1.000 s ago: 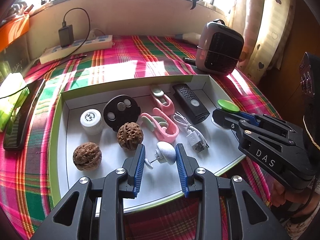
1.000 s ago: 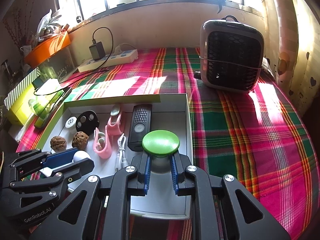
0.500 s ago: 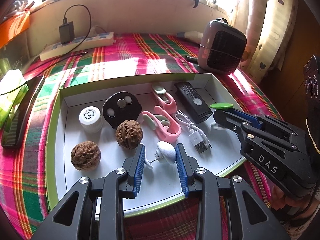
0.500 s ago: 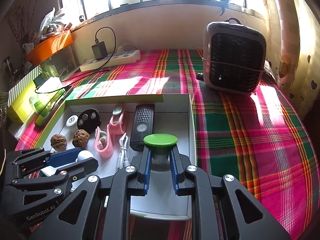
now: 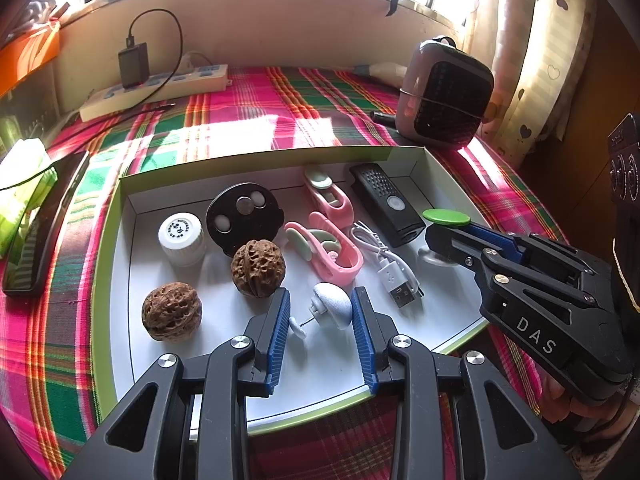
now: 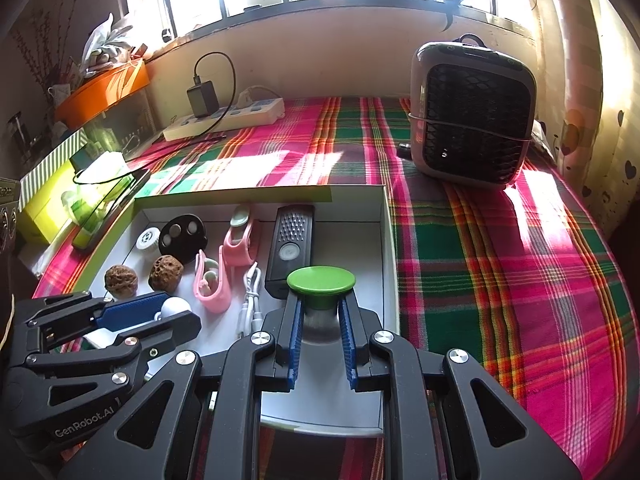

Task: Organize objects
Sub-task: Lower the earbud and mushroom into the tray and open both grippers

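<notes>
A white shallow box (image 5: 256, 156) with a green rim lies on the plaid cloth. My left gripper (image 5: 320, 316) is shut on a white mushroom-shaped knob (image 5: 332, 308) just over the box's near part; the right wrist view shows the same left gripper (image 6: 176, 310) at the lower left. My right gripper (image 6: 320, 312) is shut on the grey stem of a green-capped knob (image 6: 321, 279) over the box's right side. In the box lie two walnuts (image 5: 172, 312), a white cap (image 5: 182, 234), a black disc (image 5: 244, 214), two pink clips (image 5: 326, 254), a black remote (image 5: 386, 204) and a USB cable (image 5: 394, 276).
A small fan heater (image 6: 472, 116) stands at the back right. A power strip (image 5: 156, 92) with a charger lies by the wall. A dark phone (image 5: 44, 220) and a green packet (image 5: 20, 184) lie left of the box. Bare plaid cloth stretches right of the box.
The green cap has tipped between my right gripper's jaws and now shows more edge-on. Both grippers keep their hold and barely shift.
</notes>
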Available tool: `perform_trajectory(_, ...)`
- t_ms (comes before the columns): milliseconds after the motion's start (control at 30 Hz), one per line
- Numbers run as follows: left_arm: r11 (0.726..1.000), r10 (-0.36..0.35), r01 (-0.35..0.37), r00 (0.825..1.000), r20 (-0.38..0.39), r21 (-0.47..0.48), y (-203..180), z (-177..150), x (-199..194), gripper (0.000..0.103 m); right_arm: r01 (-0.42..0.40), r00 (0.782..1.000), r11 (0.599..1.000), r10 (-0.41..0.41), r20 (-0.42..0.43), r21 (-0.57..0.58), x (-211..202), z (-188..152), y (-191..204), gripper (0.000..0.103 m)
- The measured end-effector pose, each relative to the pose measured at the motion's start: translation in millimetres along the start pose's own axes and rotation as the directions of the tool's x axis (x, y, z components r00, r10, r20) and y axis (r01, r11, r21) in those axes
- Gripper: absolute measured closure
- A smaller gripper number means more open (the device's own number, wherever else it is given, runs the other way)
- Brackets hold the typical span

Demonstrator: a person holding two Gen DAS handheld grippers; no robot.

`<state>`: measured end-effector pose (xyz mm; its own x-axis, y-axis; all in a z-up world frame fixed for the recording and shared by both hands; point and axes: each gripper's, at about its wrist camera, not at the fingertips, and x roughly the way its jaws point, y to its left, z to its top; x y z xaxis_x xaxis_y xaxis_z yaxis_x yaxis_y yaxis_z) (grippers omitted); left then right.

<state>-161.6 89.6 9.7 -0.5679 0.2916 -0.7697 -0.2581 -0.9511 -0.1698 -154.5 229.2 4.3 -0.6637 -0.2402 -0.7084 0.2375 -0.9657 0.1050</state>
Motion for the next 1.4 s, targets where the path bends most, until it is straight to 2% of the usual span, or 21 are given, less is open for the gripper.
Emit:
perform_trajectory(433,1.0,-0.002,0.002,1.0,0.0,-0.004,1,0,0,0.073,0.0,1.0,1.0,0.0,-0.017,-0.006,1,-3,5,0.084)
perform_trajectory(600,1.0,-0.011,0.011,1.0,-0.001,-0.014,3,-1,0,0.069,-0.008,1.0,1.0,0.008,-0.023,-0.005,1,-4,5,0.082)
perform_trajectory(867,1.0,-0.009,0.009,1.0,0.002,-0.018,2,-3,-2,0.067,-0.011,1.0,1.0,0.01,-0.015,-0.025,-1,-4,10,0.068)
perform_trajectory(1100,1.0,-0.003,0.003,1.0,0.005,-0.015,1,-5,-6,0.067,-0.004,1.0,1.0,0.004,-0.008,-0.014,-4,-5,9,0.065)
perform_trajectory(1267,1.0,0.007,-0.007,1.0,0.009,-0.013,0,-6,-9,0.066,-0.003,1.0,1.0,0.003,0.0,-0.013,-8,-6,10,0.055)
perform_trajectory(1400,1.0,0.024,-0.024,0.999,0.034,-0.008,-1,-7,-19,0.066,-0.002,1.0,1.0,0.002,0.008,-0.006,-12,-7,11,0.053)
